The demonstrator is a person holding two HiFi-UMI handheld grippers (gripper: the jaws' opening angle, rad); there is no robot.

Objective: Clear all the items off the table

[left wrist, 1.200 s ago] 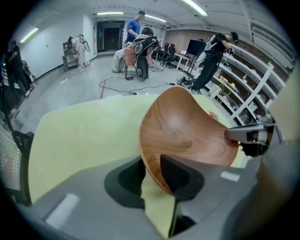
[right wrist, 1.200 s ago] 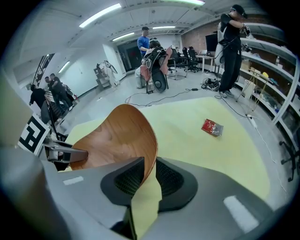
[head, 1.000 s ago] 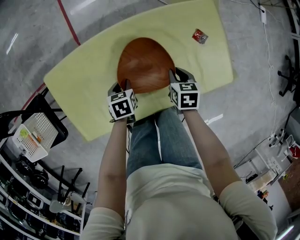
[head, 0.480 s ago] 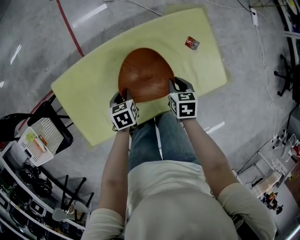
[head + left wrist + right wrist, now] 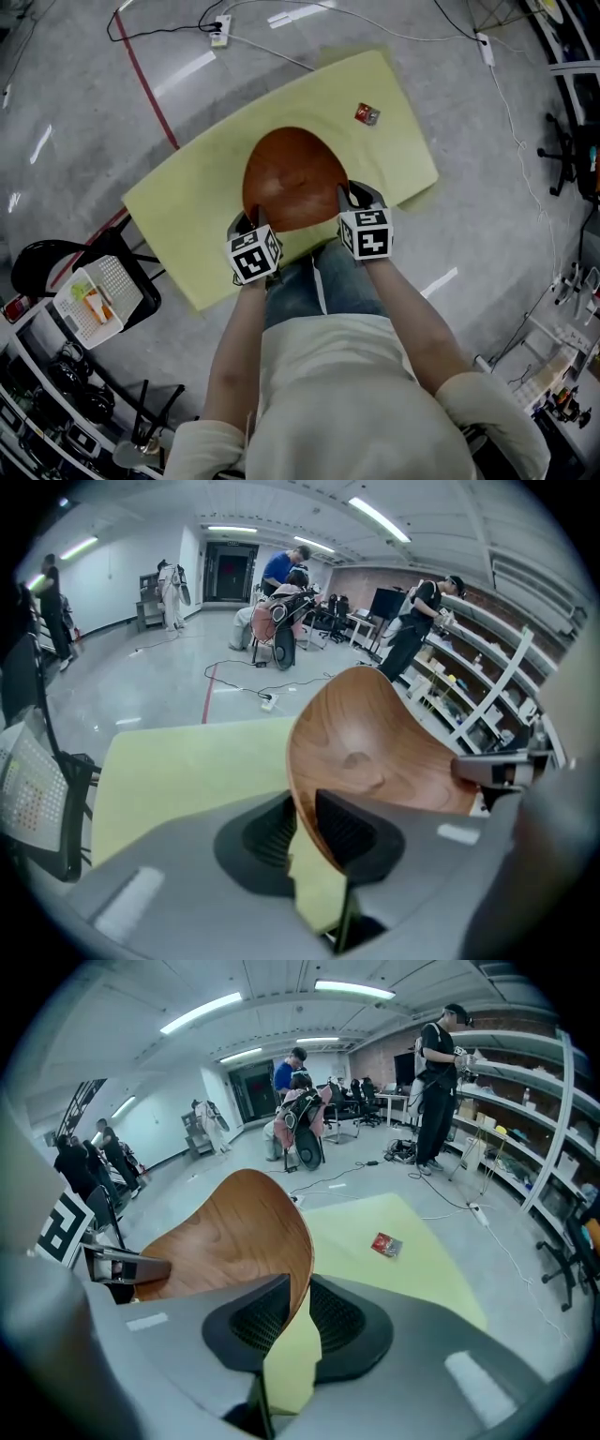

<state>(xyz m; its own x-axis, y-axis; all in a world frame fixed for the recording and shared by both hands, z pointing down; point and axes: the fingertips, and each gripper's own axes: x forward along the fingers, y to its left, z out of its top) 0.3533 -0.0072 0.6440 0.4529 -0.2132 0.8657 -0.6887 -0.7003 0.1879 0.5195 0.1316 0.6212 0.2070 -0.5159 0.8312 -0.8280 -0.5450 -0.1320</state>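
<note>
Wooden bowl point(image 5: 292, 178) was over the middle of the yellow table point(image 5: 187, 216), seemingly lifted clear, long axis 12 to 6 in the head view. Left gripper point(image 5: 302, 832) pinched its rim at about 7 o'clock, jaws just closing tighter on that rim. Right gripper point(image 5: 298, 1312) pinched the rim at about 4 o'clock. Bowl lay at 12 from both hands, equally near. Red packet point(image 5: 367, 114) sat on the table at the bowl's 1 o'clock, nearer the right gripper, likely next.
</note>
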